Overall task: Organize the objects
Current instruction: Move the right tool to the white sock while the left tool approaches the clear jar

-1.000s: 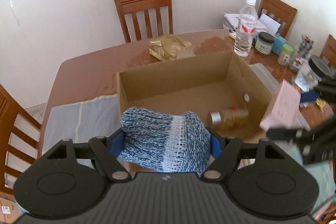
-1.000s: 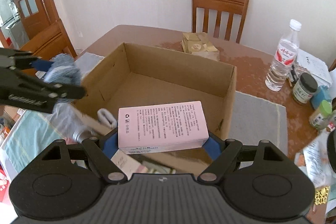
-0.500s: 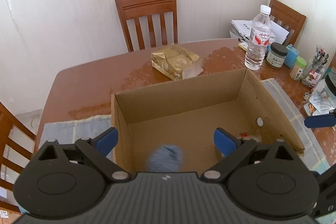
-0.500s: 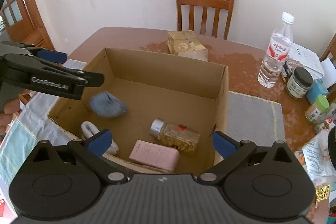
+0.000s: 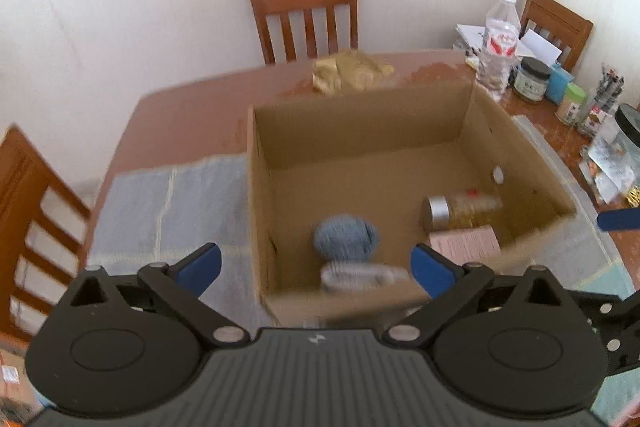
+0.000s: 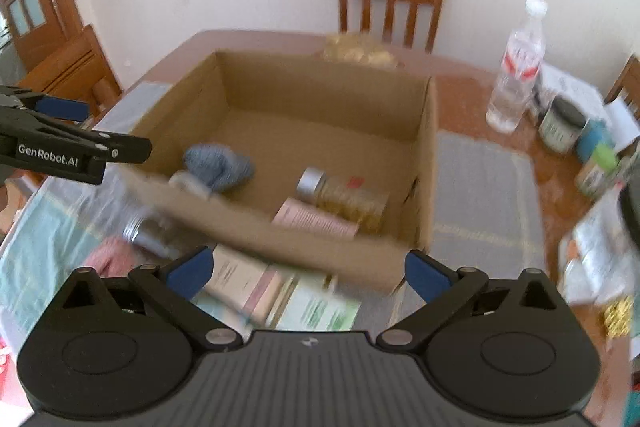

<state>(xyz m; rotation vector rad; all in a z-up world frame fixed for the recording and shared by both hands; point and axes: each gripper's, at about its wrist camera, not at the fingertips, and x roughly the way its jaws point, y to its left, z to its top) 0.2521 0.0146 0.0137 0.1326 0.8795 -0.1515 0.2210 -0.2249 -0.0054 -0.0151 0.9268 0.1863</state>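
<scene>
"GenRobot.AI" reads in white on the black left gripper (image 6: 76, 143) at the frame's left edge; other labels are too blurred to read.

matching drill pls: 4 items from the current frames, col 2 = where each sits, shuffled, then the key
Items
1. blue knit ball
2. pink box
3. water bottle
4. gold packet

Places
A. standing on the table, right of the cardboard box
B. on the table behind the box, in front of the far chair
C. inside the box, near its left wall
D. inside the box, beside the lying metal-capped jar

Pairs: 1-C, 2-D, 3-A, 4-B

Both tongs, left and right, are open and hold nothing.
</scene>
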